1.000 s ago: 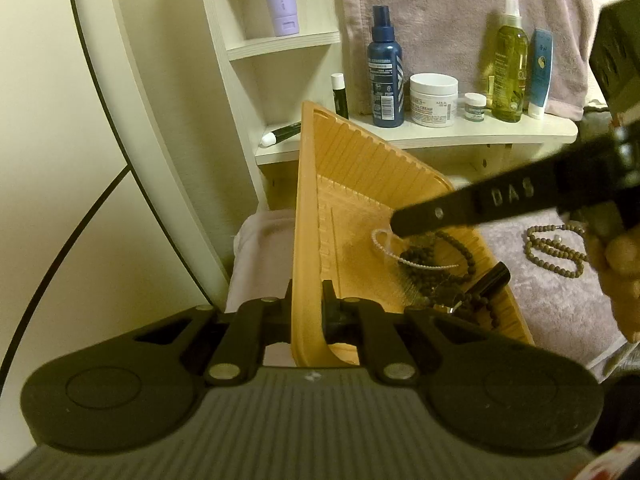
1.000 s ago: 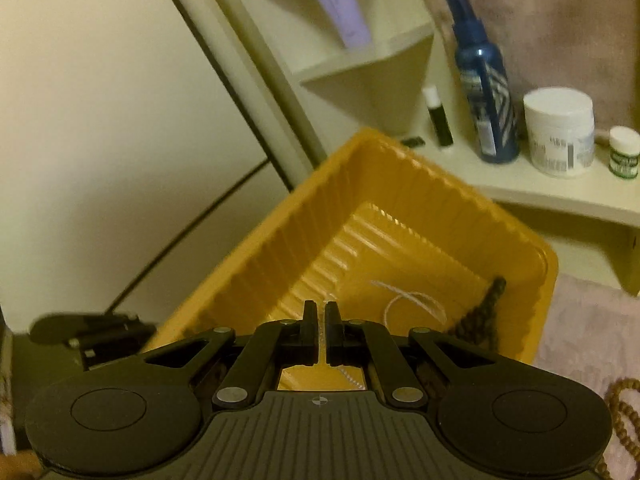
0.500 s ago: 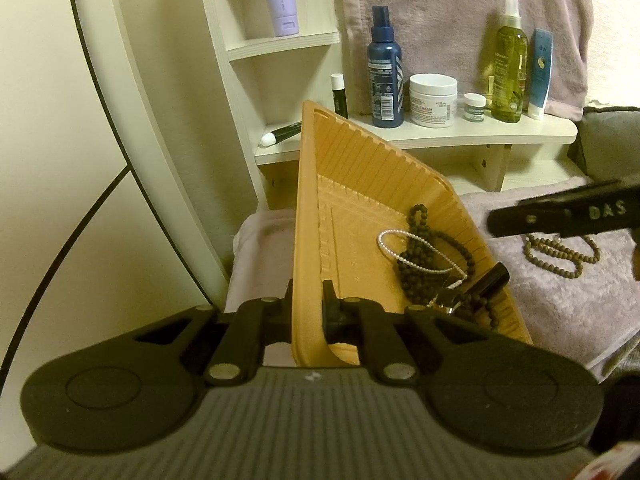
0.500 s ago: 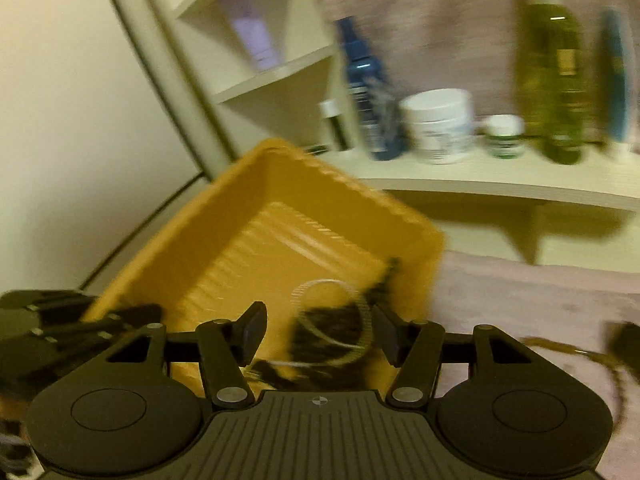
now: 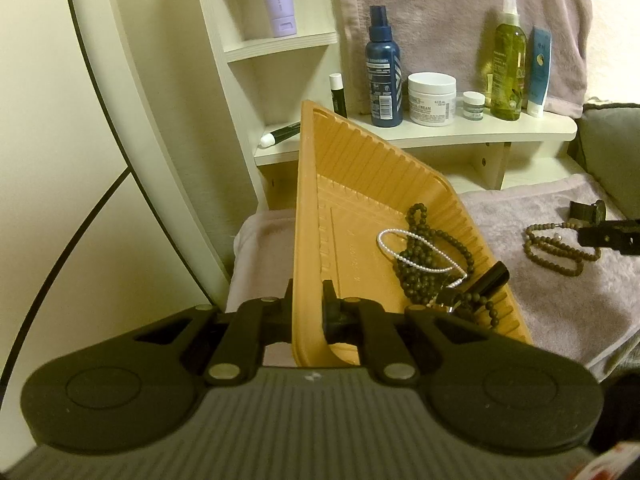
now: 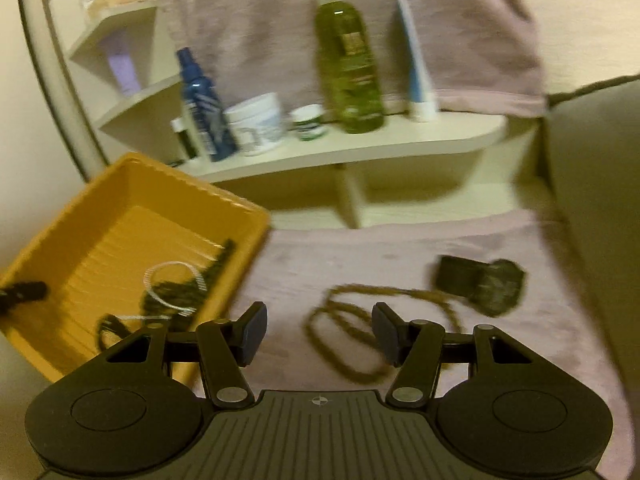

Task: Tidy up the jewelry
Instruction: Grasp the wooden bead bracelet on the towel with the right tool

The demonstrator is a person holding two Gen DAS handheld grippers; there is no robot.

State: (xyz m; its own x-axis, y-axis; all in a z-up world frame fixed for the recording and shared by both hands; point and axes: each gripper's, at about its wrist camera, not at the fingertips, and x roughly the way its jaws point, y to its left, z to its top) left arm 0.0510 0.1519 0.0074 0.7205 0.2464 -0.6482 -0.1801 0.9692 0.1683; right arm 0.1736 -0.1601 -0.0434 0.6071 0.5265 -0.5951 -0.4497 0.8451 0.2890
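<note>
The orange tray (image 5: 352, 184) contains a dark bead strand (image 5: 420, 256), a white pearl strand (image 5: 416, 268) lying across it, and a black cylindrical item (image 5: 490, 282) at the near right wall. The contents are bunched toward the tray's right side. In the left wrist view the tray's long axis runs away from the camera toward the shelf (image 5: 460, 136), with its left wall raised.

The left gripper (image 5: 308, 308) is clamped on the tray's near rim. The right gripper (image 6: 319, 334) stands with jaws apart and holds nothing.

A brown bead necklace (image 6: 352, 336) lies looped on the pink towel (image 6: 400, 248), right of the tray and ahead of the right gripper's fingers. A dark object (image 6: 480, 284) adjoins the necklace's far end; motion blur prevents identification. The shelf carries bottles and jars.
</note>
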